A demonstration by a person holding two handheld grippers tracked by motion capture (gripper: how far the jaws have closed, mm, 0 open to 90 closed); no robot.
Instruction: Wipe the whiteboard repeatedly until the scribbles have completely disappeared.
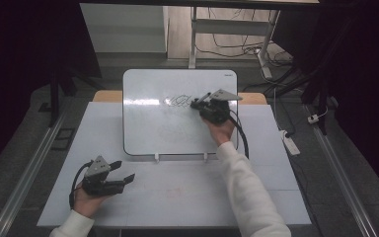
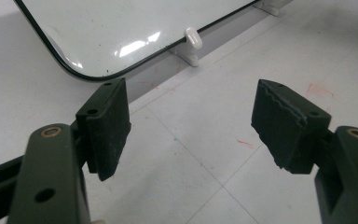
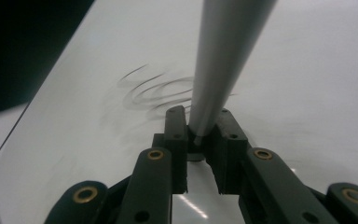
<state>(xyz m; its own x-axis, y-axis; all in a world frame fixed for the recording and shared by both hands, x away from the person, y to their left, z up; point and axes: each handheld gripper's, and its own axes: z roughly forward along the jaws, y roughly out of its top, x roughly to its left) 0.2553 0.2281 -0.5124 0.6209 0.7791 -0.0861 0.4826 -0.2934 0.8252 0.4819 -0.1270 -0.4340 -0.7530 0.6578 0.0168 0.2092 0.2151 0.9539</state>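
Observation:
A white whiteboard (image 1: 153, 123) lies on the table, with a dark scribble (image 1: 177, 100) near its upper middle. My right gripper (image 1: 200, 102) is over the board just right of the scribble, shut on a grey marker (image 3: 223, 56) that sticks up between its jaws; the scribble (image 3: 158, 91) shows just beyond the jaw tips. My left gripper (image 1: 126, 170) rests low on the table at the front left, open, jaws wide apart with nothing between them. In the left gripper view the board's rounded corner (image 2: 74, 70) and a white clip (image 2: 193, 39) lie ahead of the left gripper (image 2: 191, 126).
The board sits on a pale grey table top (image 1: 177, 192) with faint red marks (image 2: 244, 142). Cables and a white desk frame (image 1: 227, 29) are on the floor behind. A power strip (image 1: 291, 143) lies at the table's right.

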